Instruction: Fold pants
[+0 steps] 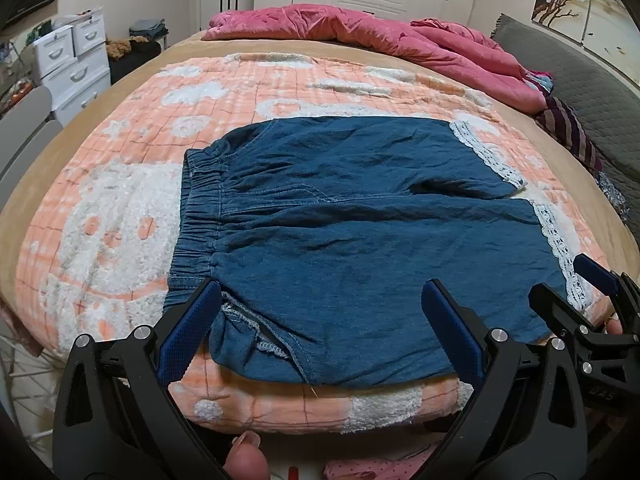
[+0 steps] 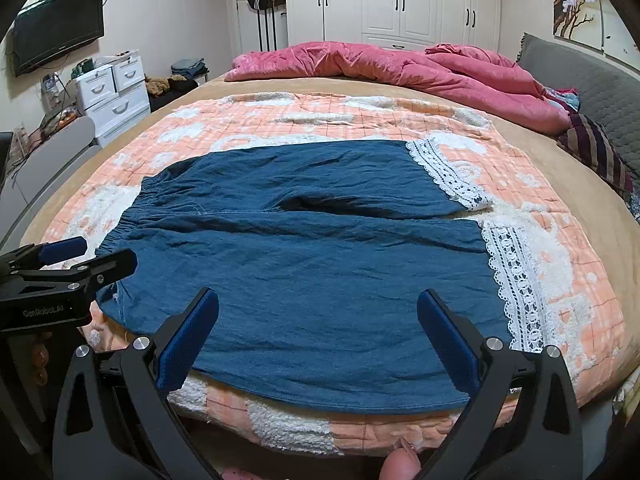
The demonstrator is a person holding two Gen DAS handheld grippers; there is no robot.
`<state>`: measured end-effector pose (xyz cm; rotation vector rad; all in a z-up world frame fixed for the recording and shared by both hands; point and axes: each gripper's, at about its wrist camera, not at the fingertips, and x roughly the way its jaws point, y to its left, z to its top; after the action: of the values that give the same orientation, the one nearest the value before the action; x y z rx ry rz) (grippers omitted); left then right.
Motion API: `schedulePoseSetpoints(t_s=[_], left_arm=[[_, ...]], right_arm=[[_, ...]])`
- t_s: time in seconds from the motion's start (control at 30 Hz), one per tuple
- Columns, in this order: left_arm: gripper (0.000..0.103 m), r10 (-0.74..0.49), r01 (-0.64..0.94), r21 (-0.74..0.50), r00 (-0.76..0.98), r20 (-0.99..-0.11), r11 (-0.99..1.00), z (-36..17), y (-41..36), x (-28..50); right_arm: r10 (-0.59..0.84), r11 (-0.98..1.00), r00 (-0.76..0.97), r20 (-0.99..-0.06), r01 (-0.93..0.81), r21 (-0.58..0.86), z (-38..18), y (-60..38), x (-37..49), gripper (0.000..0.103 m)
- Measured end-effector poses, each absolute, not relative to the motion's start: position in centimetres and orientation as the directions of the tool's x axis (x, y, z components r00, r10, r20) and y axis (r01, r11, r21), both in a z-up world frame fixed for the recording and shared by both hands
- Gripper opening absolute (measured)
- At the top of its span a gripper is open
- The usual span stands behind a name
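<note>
Tongs (image 2: 318, 334) over quilted bed (image 2: 320, 120)

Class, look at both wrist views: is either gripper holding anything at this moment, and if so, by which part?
Nothing is held. The left gripper and the right gripper both stand wide open above the near edge of the blue pants, which lie flat on the blanket.

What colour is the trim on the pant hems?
White lace trim, clearest in the right wrist view.

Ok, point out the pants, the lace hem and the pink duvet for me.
pants (image 2: 304, 280), right wrist view, on the near leg's denim.
lace hem (image 2: 516, 280), right wrist view, on the near leg's white trim.
pink duvet (image 1: 360, 32), left wrist view, on its bunched middle.
</note>
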<state>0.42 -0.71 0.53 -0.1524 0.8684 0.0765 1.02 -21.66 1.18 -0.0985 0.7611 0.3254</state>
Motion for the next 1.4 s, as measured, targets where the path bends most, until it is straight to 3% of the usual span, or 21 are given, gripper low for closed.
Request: schedulePoseSetpoints(t_s=[1.4], left_arm=[[0.094, 0.012, -0.132, -0.097, 0.65, -0.76, 0.986, 1.7, -1.0, 0.1]], right_arm=[[0.259, 0.943, 0.672, -0.694, -0.331, 0.032, 1.1, -21.5, 1.8, 0.099]])
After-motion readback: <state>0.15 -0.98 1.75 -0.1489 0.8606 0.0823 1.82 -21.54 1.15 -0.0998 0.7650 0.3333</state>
